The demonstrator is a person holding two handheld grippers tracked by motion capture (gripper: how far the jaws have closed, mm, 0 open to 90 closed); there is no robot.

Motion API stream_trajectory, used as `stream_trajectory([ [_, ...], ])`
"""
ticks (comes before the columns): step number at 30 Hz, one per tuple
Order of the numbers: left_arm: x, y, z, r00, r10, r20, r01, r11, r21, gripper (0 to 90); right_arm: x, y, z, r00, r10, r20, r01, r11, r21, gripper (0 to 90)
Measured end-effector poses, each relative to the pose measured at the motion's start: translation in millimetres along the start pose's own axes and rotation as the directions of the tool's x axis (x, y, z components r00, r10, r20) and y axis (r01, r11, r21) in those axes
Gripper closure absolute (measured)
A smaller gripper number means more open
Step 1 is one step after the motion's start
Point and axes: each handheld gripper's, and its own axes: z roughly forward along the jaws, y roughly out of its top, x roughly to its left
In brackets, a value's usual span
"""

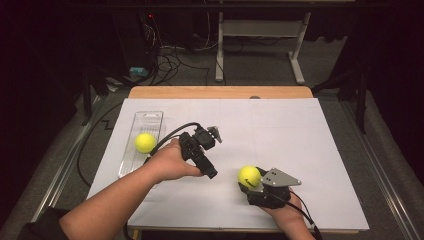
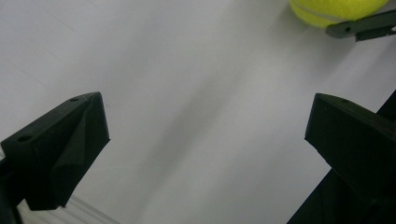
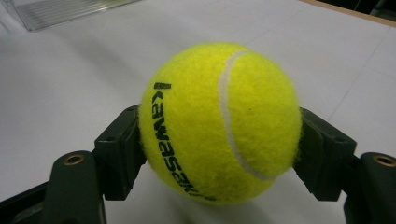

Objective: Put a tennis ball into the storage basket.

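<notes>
A yellow tennis ball (image 1: 249,176) is held just above the white sheet at the front right, with my right gripper (image 1: 252,184) shut on it. In the right gripper view the ball (image 3: 219,123) sits between the two black pads (image 3: 119,154), pressed from both sides. A second yellow ball (image 1: 145,142) lies in a clear plastic tray (image 1: 148,119) at the left. My left gripper (image 1: 210,170) is over the middle of the sheet, right of the tray, pointing toward the held ball. Its jaws (image 2: 205,135) are open with nothing between them, and the held ball (image 2: 336,9) shows beyond them.
A white sheet (image 1: 280,140) covers the wooden table (image 1: 220,92). The tray's corner (image 3: 60,9) shows far off in the right gripper view. Cables and a desk frame (image 1: 260,45) stand on the dark floor behind the table.
</notes>
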Motion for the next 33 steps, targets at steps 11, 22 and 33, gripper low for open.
stream_trajectory([
  [11,-18.2,19.8,3.0,0.9989,0.045,0.016,-0.045,0.999,-0.001,0.5,10.7,4.1,5.0,0.9994,-0.009,-0.034,0.009,1.0,-0.015,27.2],
  [22,-34.6,34.2,12.9,0.9959,0.071,0.055,-0.071,0.9974,0.004,0.5,20.0,8.5,8.7,0.9973,-0.023,-0.07,0.021,0.999,-0.026,27.2],
  [33,-42.6,43.8,29.2,0.9919,0.067,0.108,-0.07,0.9972,0.025,1.4,23.9,11.8,9.5,0.9955,-0.013,-0.094,0.008,0.999,-0.054,27.2],
])
